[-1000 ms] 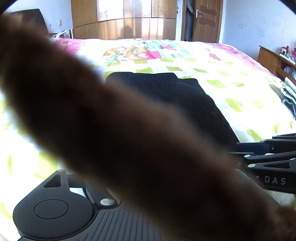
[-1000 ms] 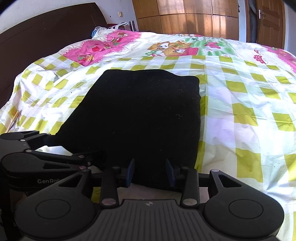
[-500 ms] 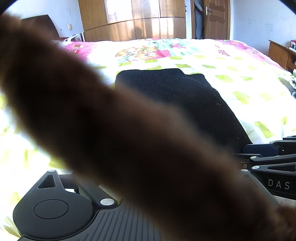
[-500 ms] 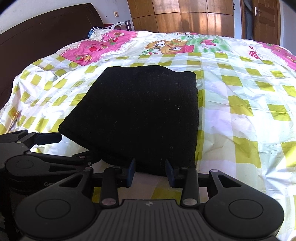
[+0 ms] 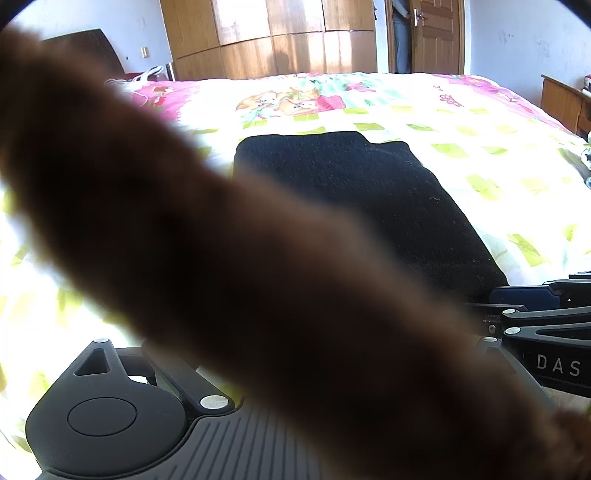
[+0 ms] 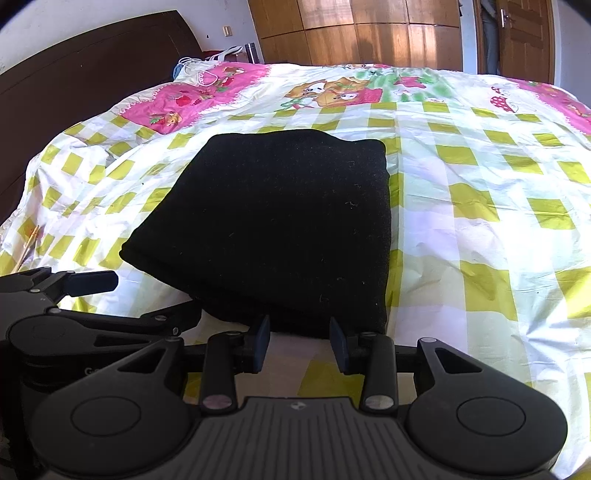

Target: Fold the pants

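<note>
Across the left wrist view, a blurred brown shape (image 5: pixel 280 280) runs from 10 o'clock to 5 o'clock and hides the fingers of the left gripper (image 5: pixel 295 369), so I cannot tell how wide it stands. Behind it the folded black pants (image 5: pixel 369 206) lie flat on the bed (image 5: pixel 498 155), which has a white and green checked cover. At 12 o'clock stands a wooden wardrobe (image 5: pixel 288 40), with a wooden door (image 5: pixel 437 35) to its right. At 3 o'clock the right gripper (image 5: pixel 517 299) shows near the pants.

From the right wrist view, the right gripper (image 6: pixel 300 339) has its fingers (image 6: pixel 263 334) apart and holds nothing, just before the near edge of the pants (image 6: pixel 280 221). The left gripper (image 6: pixel 122 299) at 9 o'clock stands open wide beside the pants' corner, with nothing between its fingers. A dark headboard (image 6: pixel 92 70) rises at 10 o'clock, the wardrobe (image 6: pixel 362 33) at 12 o'clock.
</note>
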Demonstrator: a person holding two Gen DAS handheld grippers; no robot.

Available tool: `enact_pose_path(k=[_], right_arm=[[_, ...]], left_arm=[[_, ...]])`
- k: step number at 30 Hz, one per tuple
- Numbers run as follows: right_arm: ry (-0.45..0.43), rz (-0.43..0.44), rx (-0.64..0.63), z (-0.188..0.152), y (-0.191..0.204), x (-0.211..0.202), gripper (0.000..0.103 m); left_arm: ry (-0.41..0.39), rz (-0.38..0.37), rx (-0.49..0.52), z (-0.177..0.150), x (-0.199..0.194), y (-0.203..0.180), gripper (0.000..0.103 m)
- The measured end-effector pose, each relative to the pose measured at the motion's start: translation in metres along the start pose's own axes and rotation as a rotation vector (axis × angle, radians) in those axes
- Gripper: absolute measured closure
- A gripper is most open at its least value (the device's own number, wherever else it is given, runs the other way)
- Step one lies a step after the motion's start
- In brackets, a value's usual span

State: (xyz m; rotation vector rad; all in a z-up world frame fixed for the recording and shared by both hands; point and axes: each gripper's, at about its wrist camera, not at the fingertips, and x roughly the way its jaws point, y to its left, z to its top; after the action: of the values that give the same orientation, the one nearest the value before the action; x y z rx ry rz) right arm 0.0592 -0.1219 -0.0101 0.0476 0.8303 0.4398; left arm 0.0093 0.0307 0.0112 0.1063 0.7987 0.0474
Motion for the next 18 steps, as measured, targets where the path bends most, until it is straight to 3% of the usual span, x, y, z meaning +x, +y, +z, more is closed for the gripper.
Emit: enact_pose_path(k=[18], right_arm=[[0.018, -0.010, 0.012, -0.0065, -0.0027, -0.0018, 0.052]], left_arm=[[0.003, -0.012, -0.030, -0.0024, -0.0040, 0.0045, 0.004]])
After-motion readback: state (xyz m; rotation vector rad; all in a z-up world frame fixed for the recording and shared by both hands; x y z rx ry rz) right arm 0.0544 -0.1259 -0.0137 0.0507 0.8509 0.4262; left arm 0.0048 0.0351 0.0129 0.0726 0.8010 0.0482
